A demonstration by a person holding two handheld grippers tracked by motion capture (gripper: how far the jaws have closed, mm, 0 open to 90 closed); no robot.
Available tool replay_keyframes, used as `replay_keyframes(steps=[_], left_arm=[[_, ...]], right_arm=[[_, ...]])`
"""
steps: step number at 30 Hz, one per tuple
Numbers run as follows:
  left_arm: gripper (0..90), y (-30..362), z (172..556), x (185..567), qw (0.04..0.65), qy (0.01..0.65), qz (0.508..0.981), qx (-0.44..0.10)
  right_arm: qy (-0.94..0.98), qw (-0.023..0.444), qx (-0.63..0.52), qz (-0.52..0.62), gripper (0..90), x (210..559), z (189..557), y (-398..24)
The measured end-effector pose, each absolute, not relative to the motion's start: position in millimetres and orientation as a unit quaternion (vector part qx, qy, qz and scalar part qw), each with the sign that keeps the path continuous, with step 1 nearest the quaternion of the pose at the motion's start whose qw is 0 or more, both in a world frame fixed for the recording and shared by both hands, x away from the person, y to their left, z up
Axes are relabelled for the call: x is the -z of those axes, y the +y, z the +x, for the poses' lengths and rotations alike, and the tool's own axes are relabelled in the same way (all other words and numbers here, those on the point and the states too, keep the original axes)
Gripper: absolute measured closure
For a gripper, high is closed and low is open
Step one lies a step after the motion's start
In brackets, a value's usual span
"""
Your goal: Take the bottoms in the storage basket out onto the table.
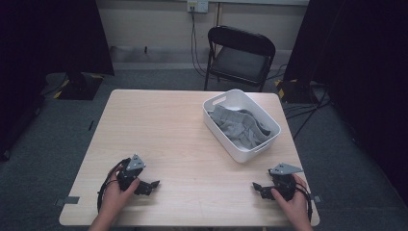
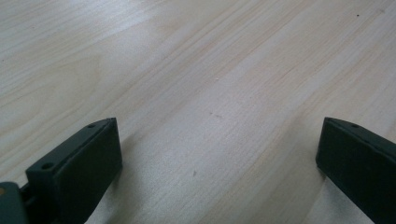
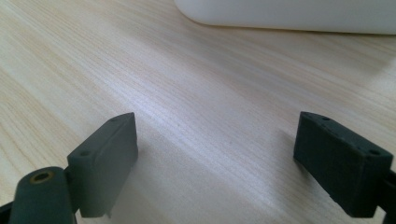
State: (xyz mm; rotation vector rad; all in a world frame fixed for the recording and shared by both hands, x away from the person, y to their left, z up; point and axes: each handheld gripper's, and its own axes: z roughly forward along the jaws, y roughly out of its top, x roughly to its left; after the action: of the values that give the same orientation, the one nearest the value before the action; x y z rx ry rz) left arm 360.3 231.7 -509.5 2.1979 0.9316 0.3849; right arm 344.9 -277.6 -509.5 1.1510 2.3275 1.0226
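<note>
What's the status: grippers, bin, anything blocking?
Left gripper, right gripper: jaws open, empty, near table edge. Grey cloth in white bin. Path clear.

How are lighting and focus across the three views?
High view: the table is evenly lit, the room's edges dark, the picture slightly soft. Left gripper view: sharp wood grain, the jaws cast soft shadows. Right gripper view: a pale sheen on the wood, and the bin is blurred.

Clothes [image 1: 239, 126] in tub [image 1: 215, 102], far right on table [image 1: 159, 130]
</note>
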Motion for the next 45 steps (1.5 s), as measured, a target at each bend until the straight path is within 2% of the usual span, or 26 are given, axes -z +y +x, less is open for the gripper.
replay_keyframes(steps=[12, 16, 19, 25, 34, 45], left_arm=[[0.0, 232, 360, 510, 0.355, 0.361, 0.850, -0.149], [0.0, 232, 360, 510, 0.355, 0.361, 0.850, -0.149], [0.0, 231, 359, 510, 0.355, 0.362, 0.849, -0.148], [0.0, 231, 359, 510, 0.355, 0.363, 0.849, -0.148], [0.0, 231, 358, 510, 0.355, 0.364, 0.849, -0.148], [0.0, 231, 358, 510, 0.355, 0.363, 0.849, -0.148]], right_arm=[[0.822, 0.174, -0.360, 0.405, 13.3, 509, 346, -278], [0.824, 0.167, -0.357, 0.406, 22.3, 506, 347, -281], [0.820, 0.141, -0.369, 0.415, 23.9, 500, 347, -283], [0.819, 0.129, -0.380, 0.411, 20.8, 479, 353, -279], [0.817, 0.144, -0.383, 0.405, 19.6, 441, 375, -274], [0.813, 0.162, -0.387, 0.404, 16.9, 414, 399, -276]])
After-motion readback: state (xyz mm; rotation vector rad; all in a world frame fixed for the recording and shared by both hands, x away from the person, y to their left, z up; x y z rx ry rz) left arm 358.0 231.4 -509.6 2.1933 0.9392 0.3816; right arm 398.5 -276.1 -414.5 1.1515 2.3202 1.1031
